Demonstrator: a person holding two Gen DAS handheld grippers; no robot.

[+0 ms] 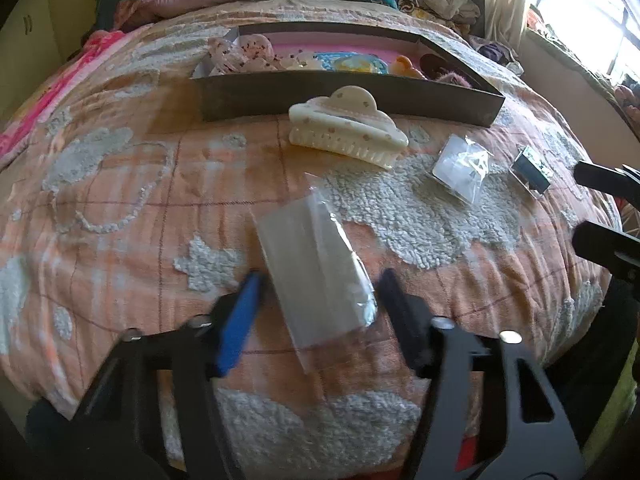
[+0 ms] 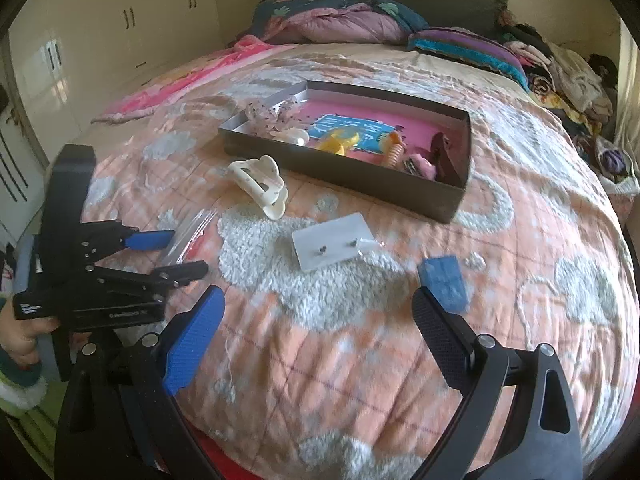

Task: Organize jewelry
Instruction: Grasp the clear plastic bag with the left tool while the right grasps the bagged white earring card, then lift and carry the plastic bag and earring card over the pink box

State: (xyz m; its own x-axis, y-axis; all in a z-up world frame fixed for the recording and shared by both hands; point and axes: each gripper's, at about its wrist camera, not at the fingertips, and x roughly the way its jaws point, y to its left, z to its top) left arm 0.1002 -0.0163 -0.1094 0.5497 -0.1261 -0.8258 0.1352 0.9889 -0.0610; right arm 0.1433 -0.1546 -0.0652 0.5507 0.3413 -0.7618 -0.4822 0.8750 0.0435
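Note:
A clear plastic packet (image 1: pixel 316 268) lies on the bedspread between the fingers of my left gripper (image 1: pixel 318 280), which is open around it without gripping. In the right wrist view the left gripper (image 2: pixel 188 252) straddles that packet (image 2: pixel 188 236). A cream claw hair clip (image 1: pixel 344 130) (image 2: pixel 262 184) lies in front of a dark open box (image 1: pixel 352 98) (image 2: pixel 456 196) holding several hair accessories. An earring card in a clear bag (image 1: pixel 462 166) (image 2: pixel 332 246) and a small blue card (image 1: pixel 532 170) (image 2: pixel 444 282) lie to the right. My right gripper (image 2: pixel 320 312) is open and empty above the bedspread.
The bed has an orange quilt with white fluffy patches (image 2: pixel 320 292). Folded blankets and pillows (image 2: pixel 352 20) are piled at the headboard, clothes (image 2: pixel 560 68) at the far right. White wardrobes (image 2: pixel 100 32) stand on the left, a window (image 1: pixel 592 12) on the right.

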